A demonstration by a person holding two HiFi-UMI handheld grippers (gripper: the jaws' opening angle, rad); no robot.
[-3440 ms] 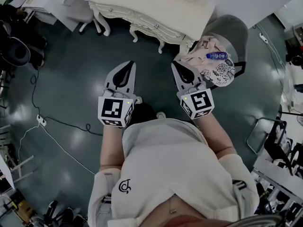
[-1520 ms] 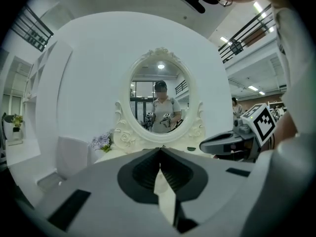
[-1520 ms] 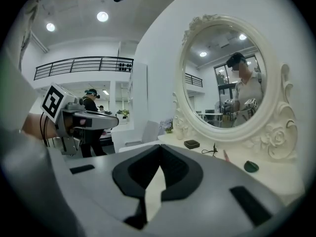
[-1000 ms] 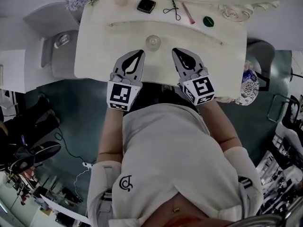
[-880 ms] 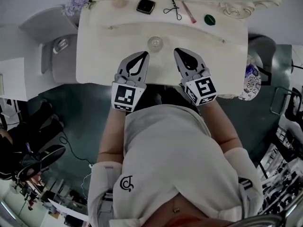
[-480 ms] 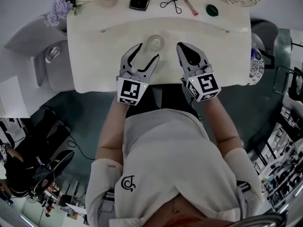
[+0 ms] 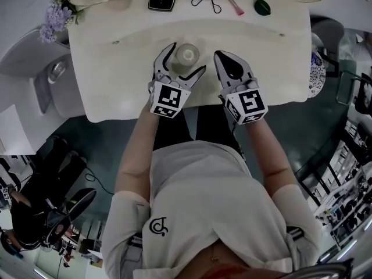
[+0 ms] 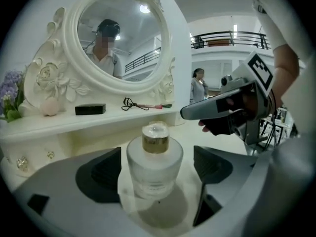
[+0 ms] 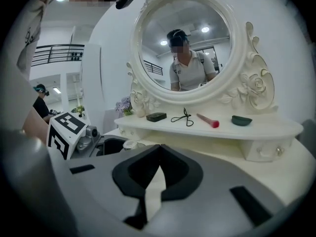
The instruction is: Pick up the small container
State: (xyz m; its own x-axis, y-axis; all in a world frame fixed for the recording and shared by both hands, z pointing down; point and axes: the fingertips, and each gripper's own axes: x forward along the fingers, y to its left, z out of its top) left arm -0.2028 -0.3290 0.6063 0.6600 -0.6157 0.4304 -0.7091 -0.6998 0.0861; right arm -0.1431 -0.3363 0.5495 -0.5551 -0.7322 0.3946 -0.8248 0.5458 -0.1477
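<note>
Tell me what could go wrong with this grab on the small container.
1. The left gripper is opening its fingers around the small container, not yet touching it; closing off-centre could shove or tip it.
2. Its frosted wall looks smooth, so a light pinch may slip.
3. The shut right gripper hovers close beside; the two could collide.

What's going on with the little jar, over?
Left gripper opening, jaws either side of small container, not touching. Right gripper shut, empty. Container upright on dressing table, nothing blocking.
</note>
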